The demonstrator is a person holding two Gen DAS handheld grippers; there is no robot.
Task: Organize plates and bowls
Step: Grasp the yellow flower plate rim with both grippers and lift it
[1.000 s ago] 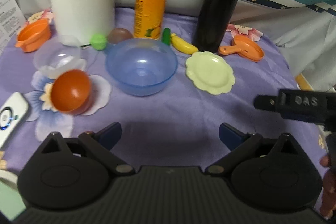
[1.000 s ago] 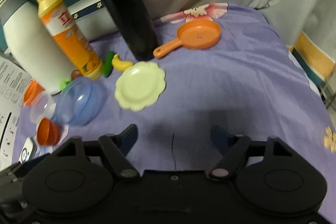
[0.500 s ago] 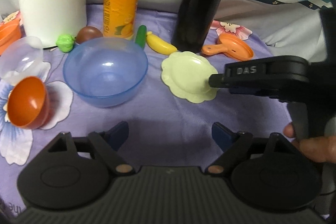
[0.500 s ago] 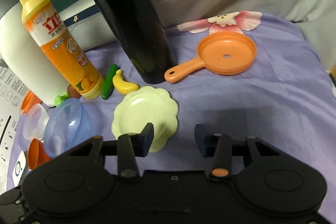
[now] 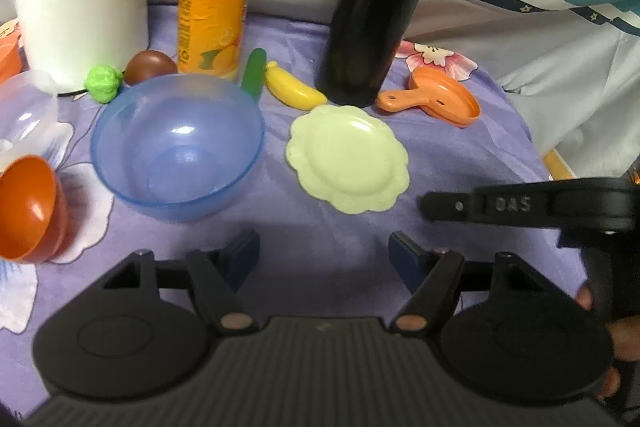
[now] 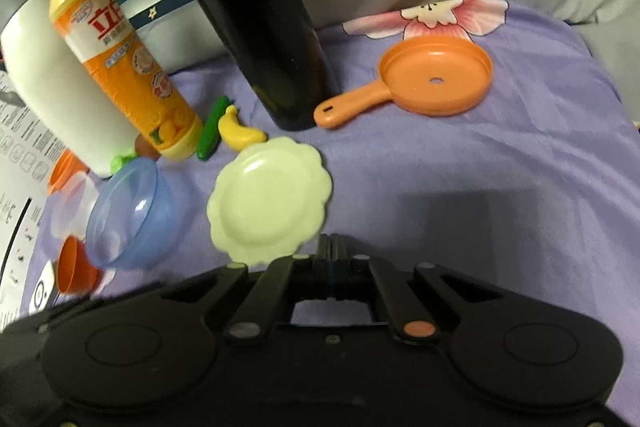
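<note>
**Green plate, pinched jaws beside it**

Pale green scalloped plastic plate (image 6: 269, 201) lies on the purple cloth. My right hand-held gripper (image 6: 331, 247) has snapped together empty just beside its rim since a second ago; my left hand-held gripper (image 5: 324, 255) has been narrowing, apart, empty.

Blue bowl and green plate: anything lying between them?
Nothing; bare purple cloth separates blue bowl from green plate, clearest in the left wrist view.

black flask (image 6: 256, 15), detergent bottle (image 6: 120, 63) — toy banana (image 5: 294, 91)
</note>
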